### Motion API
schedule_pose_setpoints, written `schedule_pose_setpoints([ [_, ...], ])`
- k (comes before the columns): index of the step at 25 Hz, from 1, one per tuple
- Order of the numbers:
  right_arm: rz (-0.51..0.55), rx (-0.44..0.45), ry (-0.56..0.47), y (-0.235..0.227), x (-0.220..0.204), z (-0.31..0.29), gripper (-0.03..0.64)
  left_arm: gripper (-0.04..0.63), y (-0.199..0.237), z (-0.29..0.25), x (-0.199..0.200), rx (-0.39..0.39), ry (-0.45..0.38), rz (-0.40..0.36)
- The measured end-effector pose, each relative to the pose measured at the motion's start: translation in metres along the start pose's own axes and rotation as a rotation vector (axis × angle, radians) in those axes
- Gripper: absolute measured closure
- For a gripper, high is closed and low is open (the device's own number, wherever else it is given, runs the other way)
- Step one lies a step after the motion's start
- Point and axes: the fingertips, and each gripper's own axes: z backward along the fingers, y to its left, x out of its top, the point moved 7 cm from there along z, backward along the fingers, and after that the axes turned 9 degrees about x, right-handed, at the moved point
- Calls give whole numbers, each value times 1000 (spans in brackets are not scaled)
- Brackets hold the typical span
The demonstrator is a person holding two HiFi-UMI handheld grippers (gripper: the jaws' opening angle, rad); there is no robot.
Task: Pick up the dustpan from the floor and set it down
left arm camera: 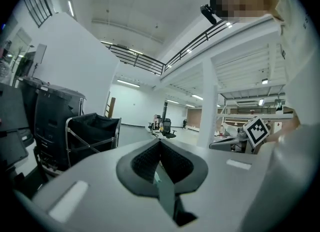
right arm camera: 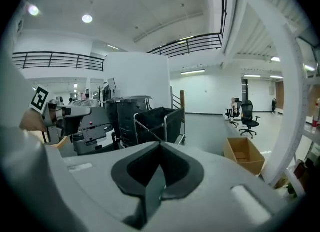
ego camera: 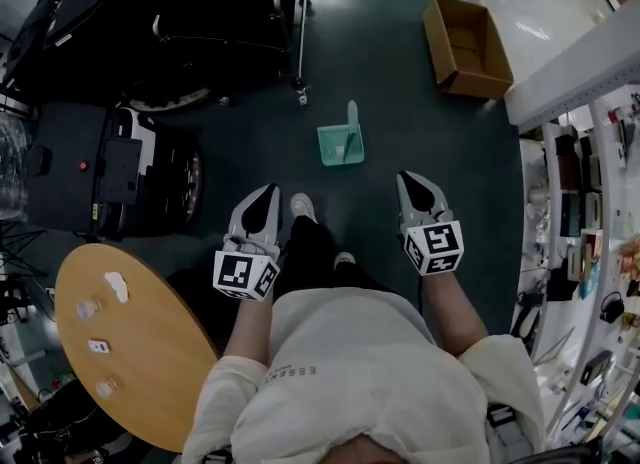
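Note:
The teal dustpan (ego camera: pixel 341 142) lies on the dark floor ahead of the person's feet, its handle pointing away from them. Neither gripper touches it. My left gripper (ego camera: pixel 270 190) is held up at the left, short of the dustpan, its jaws pressed together with nothing between them (left arm camera: pixel 160 143). To the right, at about the same height, my right gripper (ego camera: pixel 408 178) is also shut and empty (right arm camera: pixel 160 146). Both gripper views look out level across the hall, and the dustpan does not show in either.
An open cardboard box (ego camera: pixel 466 47) sits on the floor at the far right. Black carts and bins (ego camera: pixel 230 12) stand at the far left, with a dark machine (ego camera: pixel 110 172) nearer. A round wooden table (ego camera: pixel 130 342) is near left, and shelving (ego camera: pixel 580 202) lines the right.

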Motion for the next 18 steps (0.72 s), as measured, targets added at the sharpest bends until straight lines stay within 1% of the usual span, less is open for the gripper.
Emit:
schedule_pose_setpoints([
  [3, 4, 1, 16, 12, -9, 28, 626, 578, -18, 29, -5, -5, 14, 5],
  [6, 11, 9, 42, 23, -26, 49, 626, 578, -25, 56, -8, 7, 4, 15],
  [11, -2, 4, 65, 47, -51, 84, 626, 578, -38, 101, -16, -8, 6, -1],
  [15, 12, 15, 55, 84, -57, 120, 626, 578, -45, 150, -27, 34, 0, 20],
  [18, 18, 20, 41, 116, -62, 153, 626, 578, -57, 192, -33, 42, -11, 41],
])
